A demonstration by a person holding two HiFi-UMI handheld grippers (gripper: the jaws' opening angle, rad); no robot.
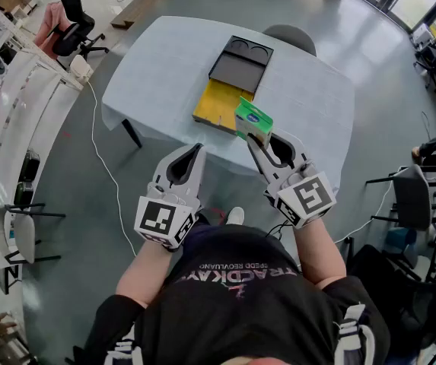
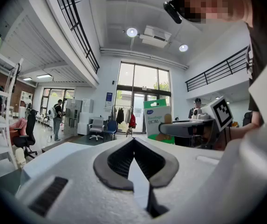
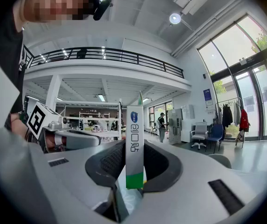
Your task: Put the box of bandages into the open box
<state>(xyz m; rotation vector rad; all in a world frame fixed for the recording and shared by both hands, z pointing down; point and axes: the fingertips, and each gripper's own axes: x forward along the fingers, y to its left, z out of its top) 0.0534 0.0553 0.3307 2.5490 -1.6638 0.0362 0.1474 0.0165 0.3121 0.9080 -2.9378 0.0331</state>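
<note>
**A:** Head view first: where was the box of bandages [image 1: 253, 121]?

**B:** Clamped upright in the jaws of the right gripper [image 1: 259, 139], in the air by the near right corner of the open box [image 1: 216, 105], the one with the yellow floor. The left gripper [image 1: 199, 149] hung on the person's side of the tabletop [image 1: 149, 67], off its near edge.

**A:** And the left gripper view?

**B:** Its jaws met at the tips with nothing between them. The box of bandages showed off to the right.

**A:** The right gripper view?

**B:** The jaws pinched the box of bandages by its narrow sides, low down. That was a small bite, so I judged a slow carry best: over the yellow floor, down until nearly touching, then release.

**A:** Room to move?

**B:** Plenty, I thought. A black tray [image 1: 239, 65] lay against the open box's far end, so its near and left sides looked free, and only its low walls needed clearing
</note>
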